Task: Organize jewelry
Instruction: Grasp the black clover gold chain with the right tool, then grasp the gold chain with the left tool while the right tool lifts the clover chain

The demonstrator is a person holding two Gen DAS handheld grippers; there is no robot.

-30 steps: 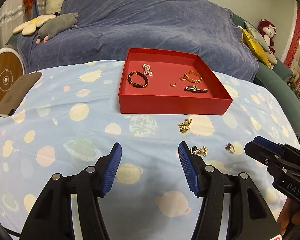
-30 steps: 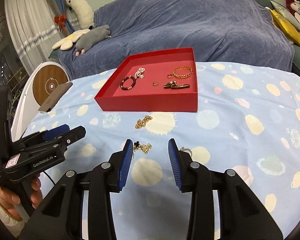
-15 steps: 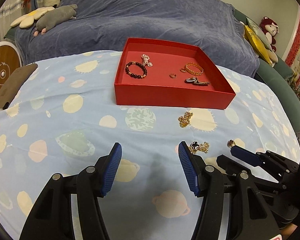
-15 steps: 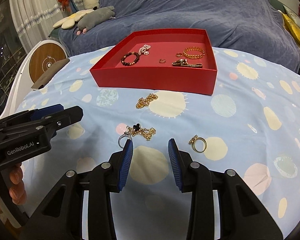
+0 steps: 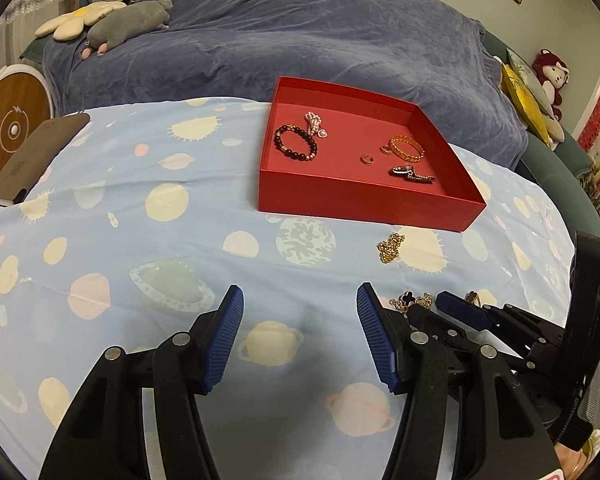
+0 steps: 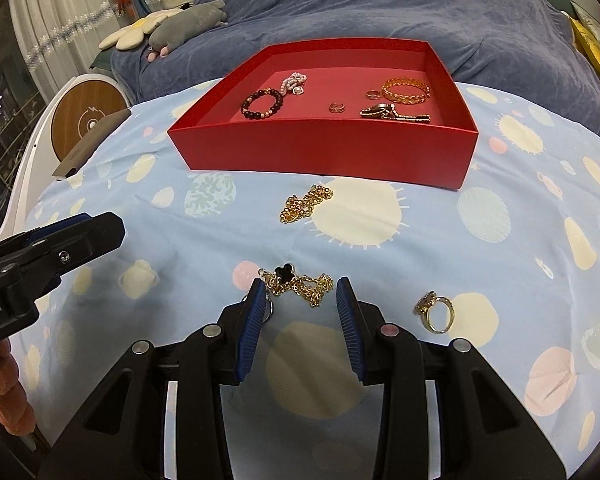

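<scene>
A red box (image 6: 332, 148) (image 5: 364, 202) holds a dark bead bracelet (image 6: 262, 104), a gold bangle (image 6: 406, 90), small rings and a pearl piece. On the blue cloth lie a gold chain (image 6: 306, 203) (image 5: 390, 247), a gold necklace with a black clover (image 6: 298, 284) and a gold ring (image 6: 436, 310). My right gripper (image 6: 300, 296) is open, low over the cloth, its tips on either side of the clover necklace. My left gripper (image 5: 300, 300) is open and empty above the cloth, left of the right gripper.
A sofa under a purple-blue throw (image 5: 300, 40) stands behind the table with plush toys (image 5: 128, 24). A brown phone-like slab (image 5: 36, 160) lies at the table's left edge. A round wooden-faced device (image 5: 12, 128) stands at far left.
My right gripper has moved forward and down until its open fingers flank the clover necklace. My left gripper stays open and has shifted slightly left.
</scene>
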